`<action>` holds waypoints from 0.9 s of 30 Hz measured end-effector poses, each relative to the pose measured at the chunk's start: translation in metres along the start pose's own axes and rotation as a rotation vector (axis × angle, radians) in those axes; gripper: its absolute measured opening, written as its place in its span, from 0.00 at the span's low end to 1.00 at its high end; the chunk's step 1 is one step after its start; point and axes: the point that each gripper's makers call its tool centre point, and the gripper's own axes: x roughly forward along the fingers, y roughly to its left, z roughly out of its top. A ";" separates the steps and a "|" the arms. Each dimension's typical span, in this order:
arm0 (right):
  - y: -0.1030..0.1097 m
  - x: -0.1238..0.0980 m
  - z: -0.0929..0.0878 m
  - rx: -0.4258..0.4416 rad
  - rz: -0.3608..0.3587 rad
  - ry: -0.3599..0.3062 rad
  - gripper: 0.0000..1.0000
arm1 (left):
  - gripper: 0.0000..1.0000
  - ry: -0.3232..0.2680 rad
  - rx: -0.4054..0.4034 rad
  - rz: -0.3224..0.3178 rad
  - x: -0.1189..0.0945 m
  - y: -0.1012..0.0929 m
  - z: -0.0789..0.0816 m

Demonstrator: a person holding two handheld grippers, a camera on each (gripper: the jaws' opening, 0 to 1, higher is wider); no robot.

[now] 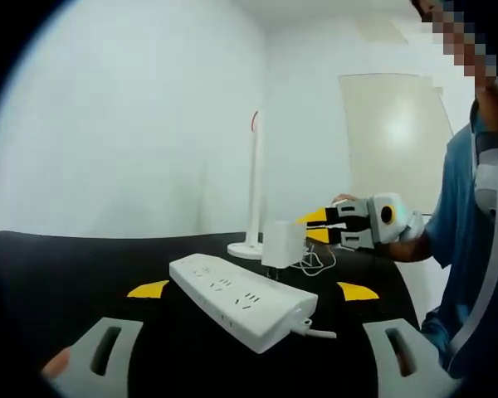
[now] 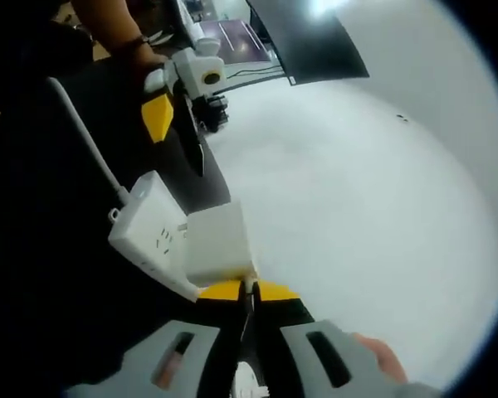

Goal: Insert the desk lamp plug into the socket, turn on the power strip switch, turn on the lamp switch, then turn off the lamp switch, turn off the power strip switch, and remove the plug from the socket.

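One plug (image 2: 217, 245) pinched in right claw (image 2: 247, 290) just beside power strip (image 1: 242, 300), sockets along its long axis; left claw (image 1: 253, 290) open.

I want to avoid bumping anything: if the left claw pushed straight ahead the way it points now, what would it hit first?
Most likely the white power strip, lying on the black table straight ahead between the open jaws of the left claw. The depth is hard to judge.

open table (image 1: 83, 274) left of the power strip (image 1: 241, 300); plug (image 1: 282, 244) crowds its far end.
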 end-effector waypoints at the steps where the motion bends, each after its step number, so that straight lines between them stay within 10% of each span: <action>1: 0.000 0.001 0.000 0.003 0.000 0.002 0.06 | 0.75 -0.001 0.000 0.000 0.000 0.000 0.000; 27: 0.021 -0.006 0.000 -0.042 0.021 0.003 0.07 | 0.74 0.006 0.006 0.004 0.001 0.000 -0.001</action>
